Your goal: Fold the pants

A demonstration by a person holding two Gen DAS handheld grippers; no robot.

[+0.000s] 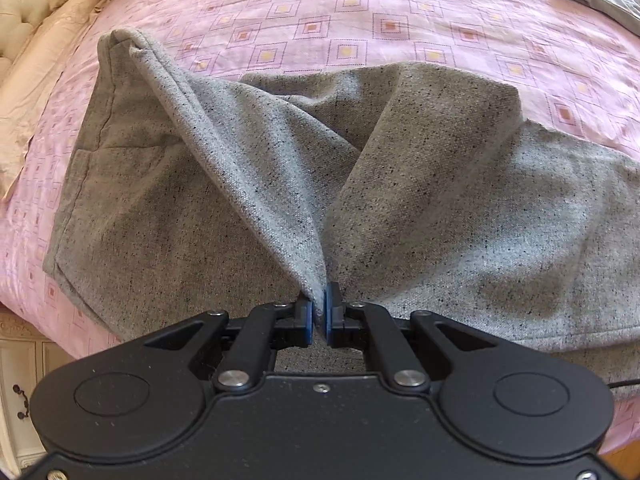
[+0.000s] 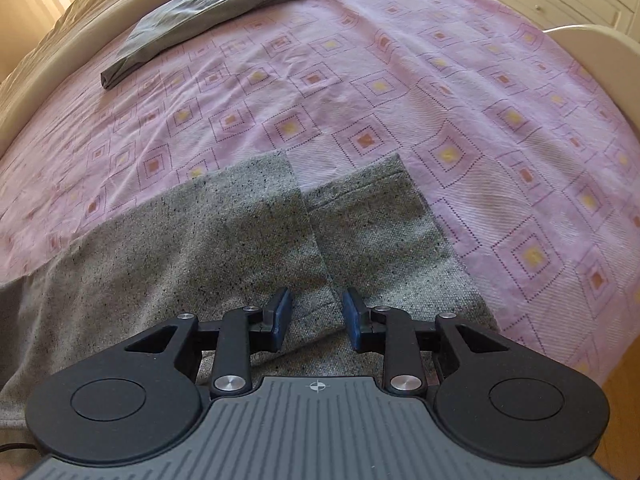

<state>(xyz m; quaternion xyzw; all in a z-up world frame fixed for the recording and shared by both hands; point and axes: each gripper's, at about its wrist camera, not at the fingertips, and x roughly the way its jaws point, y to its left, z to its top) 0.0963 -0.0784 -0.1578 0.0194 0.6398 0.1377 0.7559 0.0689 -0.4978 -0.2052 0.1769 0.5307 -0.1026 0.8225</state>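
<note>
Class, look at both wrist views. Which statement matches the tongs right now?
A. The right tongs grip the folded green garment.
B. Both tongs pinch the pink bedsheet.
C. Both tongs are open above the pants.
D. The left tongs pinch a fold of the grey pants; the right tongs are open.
D: the left tongs are closed on a raised fold of the grey pants, while the right tongs stand apart over the leg ends.

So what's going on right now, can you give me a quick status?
Left gripper shut on grey pants, fold pinched and lifted. Right gripper open over the leg hems, holding nothing. Folded olive garment lies far off on the pink bedspread, not in the way.
</note>
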